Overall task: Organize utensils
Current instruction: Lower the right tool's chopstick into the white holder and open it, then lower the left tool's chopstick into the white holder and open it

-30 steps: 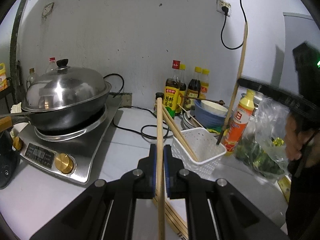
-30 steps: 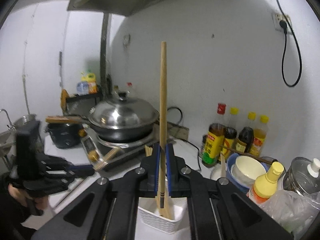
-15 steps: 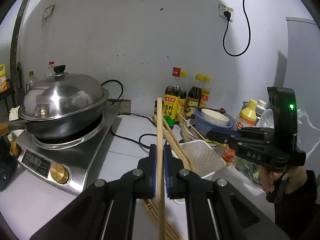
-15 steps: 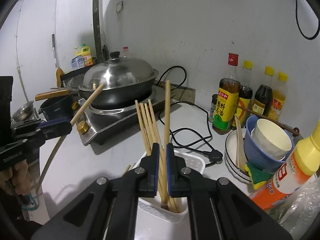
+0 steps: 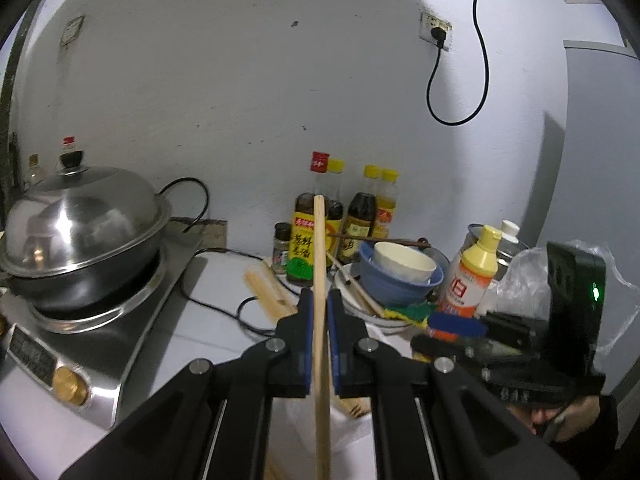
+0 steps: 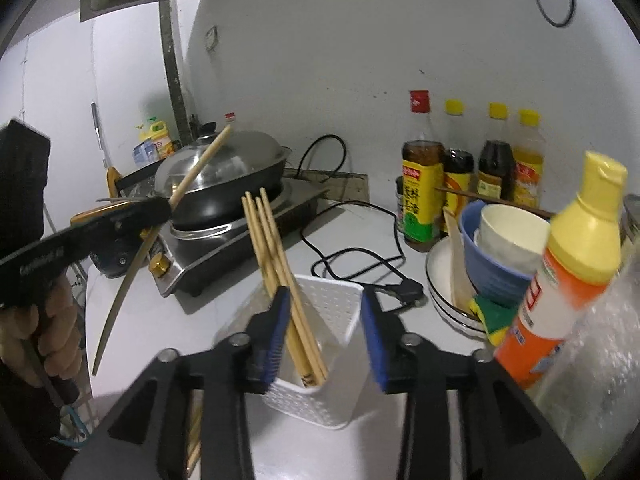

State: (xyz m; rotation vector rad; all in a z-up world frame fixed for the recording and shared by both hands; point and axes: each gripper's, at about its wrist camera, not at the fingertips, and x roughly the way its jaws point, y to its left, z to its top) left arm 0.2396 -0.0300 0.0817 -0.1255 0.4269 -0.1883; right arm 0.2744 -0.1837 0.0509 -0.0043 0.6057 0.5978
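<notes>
My left gripper (image 5: 320, 316) is shut on one wooden chopstick (image 5: 319, 248) that points up and away; the gripper also shows in the right wrist view (image 6: 160, 208) at the left, still gripping that chopstick (image 6: 200, 168). My right gripper (image 6: 324, 316) is open and empty, its jaws on either side of a white perforated basket (image 6: 340, 300). Several wooden chopsticks (image 6: 272, 248) stand leaning in the basket. In the left wrist view the right gripper (image 5: 456, 326) is low at the right, and chopstick tops (image 5: 268, 288) show past my jaws.
A lidded wok (image 5: 80, 232) sits on an induction cooker (image 5: 92, 336) at the left. Sauce bottles (image 6: 420, 188) line the wall. Stacked bowls and plates (image 6: 496, 256), an orange squeeze bottle (image 6: 560, 280) and a black power cord (image 6: 360, 256) crowd the counter. More chopsticks (image 6: 194, 436) lie on the counter.
My right gripper has opened and let go of its chopstick, which now stands in the basket with the others. My left gripper has moved nearer the basket, still holding its chopstick.
</notes>
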